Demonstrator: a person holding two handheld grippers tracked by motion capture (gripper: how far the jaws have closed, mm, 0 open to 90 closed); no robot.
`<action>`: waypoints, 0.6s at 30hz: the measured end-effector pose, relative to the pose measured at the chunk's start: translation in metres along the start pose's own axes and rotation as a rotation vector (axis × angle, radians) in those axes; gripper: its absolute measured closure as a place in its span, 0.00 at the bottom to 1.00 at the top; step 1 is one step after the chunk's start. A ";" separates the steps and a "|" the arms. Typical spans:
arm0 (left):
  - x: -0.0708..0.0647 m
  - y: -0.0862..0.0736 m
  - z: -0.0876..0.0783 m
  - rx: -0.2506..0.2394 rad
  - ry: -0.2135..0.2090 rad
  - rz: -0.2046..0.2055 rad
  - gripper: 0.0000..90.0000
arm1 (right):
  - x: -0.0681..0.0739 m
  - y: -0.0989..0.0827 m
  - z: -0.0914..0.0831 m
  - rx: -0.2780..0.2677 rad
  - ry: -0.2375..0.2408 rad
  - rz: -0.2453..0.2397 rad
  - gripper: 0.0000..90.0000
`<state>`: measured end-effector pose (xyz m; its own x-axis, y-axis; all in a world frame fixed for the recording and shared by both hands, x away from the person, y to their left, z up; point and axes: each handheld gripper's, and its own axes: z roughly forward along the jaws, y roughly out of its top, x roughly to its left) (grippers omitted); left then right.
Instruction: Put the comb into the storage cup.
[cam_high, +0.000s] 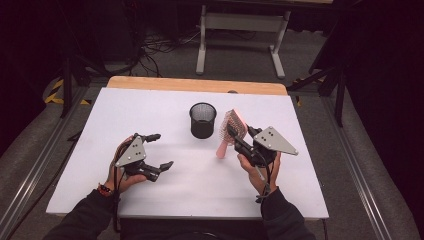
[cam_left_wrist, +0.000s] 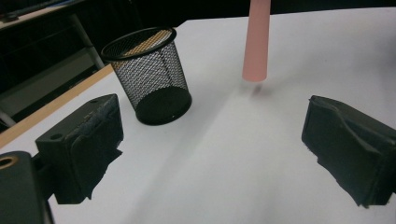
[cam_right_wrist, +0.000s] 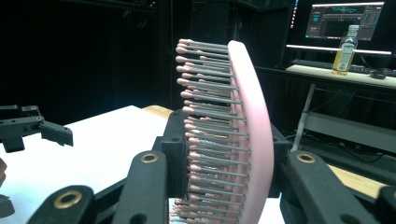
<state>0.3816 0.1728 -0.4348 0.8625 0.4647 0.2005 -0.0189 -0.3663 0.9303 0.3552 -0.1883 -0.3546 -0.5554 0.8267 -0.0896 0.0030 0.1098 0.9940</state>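
So the right gripper has its two black jaws clamped on a pink hairbrush, pinching the paddle-shaped head from both faces, and it's holding the thing up off the white table just to the right of a black mesh cup. From the right gripper view the hairbrush looks like smooth, slightly curved pink plastic with rows of thin grey metal-looking pins sticking out of one side, each capped with a little rounded pink tip. The handle is a plain, round, tapering pink stick hanging down toward the tabletop; in the left gripper view you can see its blunt end hovering just above the surface with a soft shadow under it. The mesh cup is a round wire-mesh pen holder, see-through walls, solid dark base and a rolled rim, narrower at the bottom than at the top, standing upright on the table and apart from the brush. The left gripper is down at the left of the table, jaws spread wide with nothing between them, and its pads look like chunky black blocks with a rough, slightly frayed facing. The tabletop is flat matte white with a light wooden edge strip along the far side.
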 end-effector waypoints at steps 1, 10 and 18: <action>0.000 0.000 0.000 0.000 0.000 0.000 0.07 | 0.000 0.000 0.000 0.000 0.000 0.000 0.71; 0.000 -0.007 -0.009 0.007 0.015 -0.003 0.07 | -0.002 0.002 -0.001 -0.002 0.014 -0.015 0.71; 0.001 -0.012 -0.022 0.019 0.046 -0.001 0.07 | -0.003 0.003 -0.002 -0.007 0.017 -0.014 0.71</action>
<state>0.3718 0.1958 -0.4390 0.8382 0.5016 0.2138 -0.0082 -0.3805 0.9248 0.3554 -0.1919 -0.3513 -0.5698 0.8154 -0.1022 -0.0101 0.1173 0.9930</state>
